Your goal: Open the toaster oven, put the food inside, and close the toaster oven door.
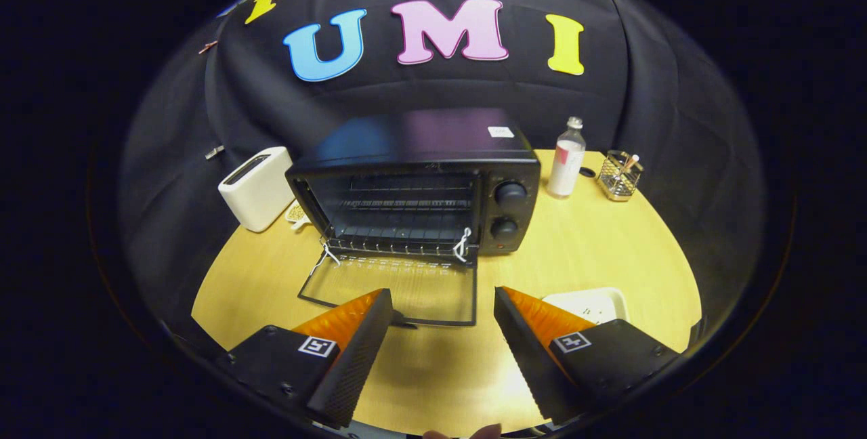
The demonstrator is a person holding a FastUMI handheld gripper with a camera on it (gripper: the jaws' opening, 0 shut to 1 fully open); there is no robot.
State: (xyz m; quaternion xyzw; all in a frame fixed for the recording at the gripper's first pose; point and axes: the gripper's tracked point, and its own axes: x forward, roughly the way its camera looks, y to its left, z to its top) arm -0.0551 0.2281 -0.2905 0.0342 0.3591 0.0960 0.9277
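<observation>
A black toaster oven [420, 175] stands at the back of the round wooden table [609, 249]. Its glass door [393, 286] lies folded down flat toward me, and the wire rack [406, 205] inside looks bare. My gripper [443, 303] hovers open just in front of the door's front edge, with nothing between its fingers. The door handle [405, 321] sits close beside the left fingertip. A white plate [588, 305] lies on the table just behind the right finger, partly hidden by it; what is on it I cannot make out.
A white toaster [257, 188] stands left of the oven. Right of the oven are a clear bottle [566, 158] with a pink label and a small wire basket [620, 175]. The table's rim curves round close on both sides.
</observation>
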